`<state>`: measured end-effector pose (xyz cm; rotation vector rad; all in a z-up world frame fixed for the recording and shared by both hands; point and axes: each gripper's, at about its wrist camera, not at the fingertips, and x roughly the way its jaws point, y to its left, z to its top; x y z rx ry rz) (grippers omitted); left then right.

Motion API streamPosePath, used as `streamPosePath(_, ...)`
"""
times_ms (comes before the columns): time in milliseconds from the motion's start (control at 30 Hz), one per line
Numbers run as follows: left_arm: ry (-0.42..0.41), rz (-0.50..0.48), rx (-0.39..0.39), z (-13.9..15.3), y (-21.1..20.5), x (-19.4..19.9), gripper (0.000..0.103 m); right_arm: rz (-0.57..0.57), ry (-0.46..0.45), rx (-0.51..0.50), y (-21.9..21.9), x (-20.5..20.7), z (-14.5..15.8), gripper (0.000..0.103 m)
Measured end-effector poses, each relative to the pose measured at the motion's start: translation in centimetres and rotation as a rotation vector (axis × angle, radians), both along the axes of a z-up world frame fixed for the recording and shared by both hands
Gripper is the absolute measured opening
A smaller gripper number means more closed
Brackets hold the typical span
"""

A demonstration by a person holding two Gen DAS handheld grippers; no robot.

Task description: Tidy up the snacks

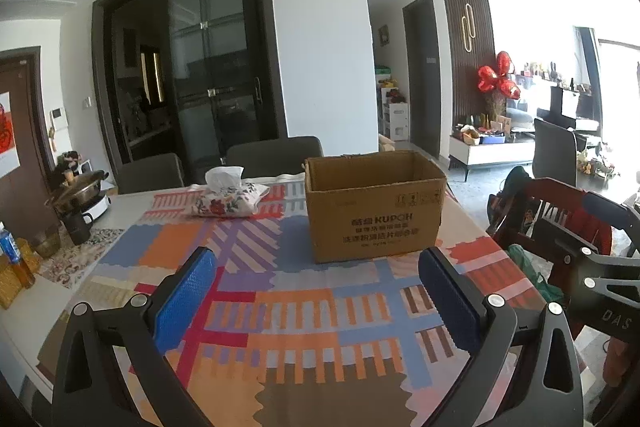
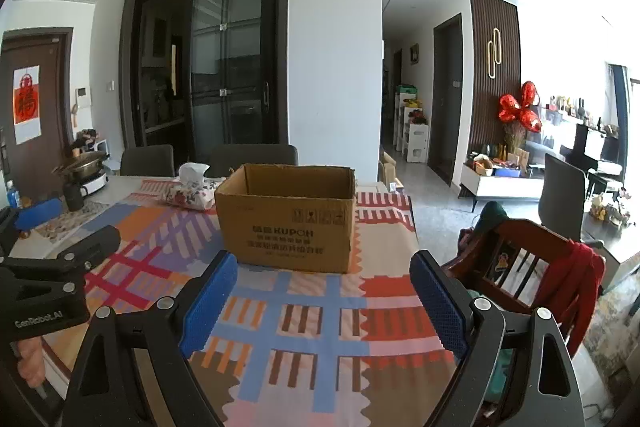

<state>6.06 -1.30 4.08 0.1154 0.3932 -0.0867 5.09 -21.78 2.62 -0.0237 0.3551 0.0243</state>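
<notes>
An open-topped cardboard box (image 1: 374, 211) stands upright on the bench's patterned cloth (image 1: 280, 307), just right of a floral tissue pouch (image 1: 230, 201). Left tongs (image 1: 318, 287) and right tongs (image 2: 322, 291) hover before it, both spread apart, holding nothing.

Cardboard box (image 2: 286, 223): matt brown corrugated paperboard, printed face. Tablecloth (image 2: 304, 311): woven cloth, matt, patterned. Tissue pouch (image 1: 230, 201): floral fabric, soft paper protruding. Left gripper (image 1: 318, 291): matt black plastic, textured blue rubbery pads (image 1: 182, 301), bright metal pins. Pot (image 1: 78, 189): glossy metal. Chair (image 2: 520, 263): varnished wood.
</notes>
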Motion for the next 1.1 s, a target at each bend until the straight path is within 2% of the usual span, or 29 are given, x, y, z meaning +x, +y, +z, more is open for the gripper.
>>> streamPosePath(1100, 0.021, 0.004, -0.008, -0.76, -0.07, 0.15, 0.103, 0.008, 0.022, -0.005, 0.03, 0.17, -0.47, 0.089)
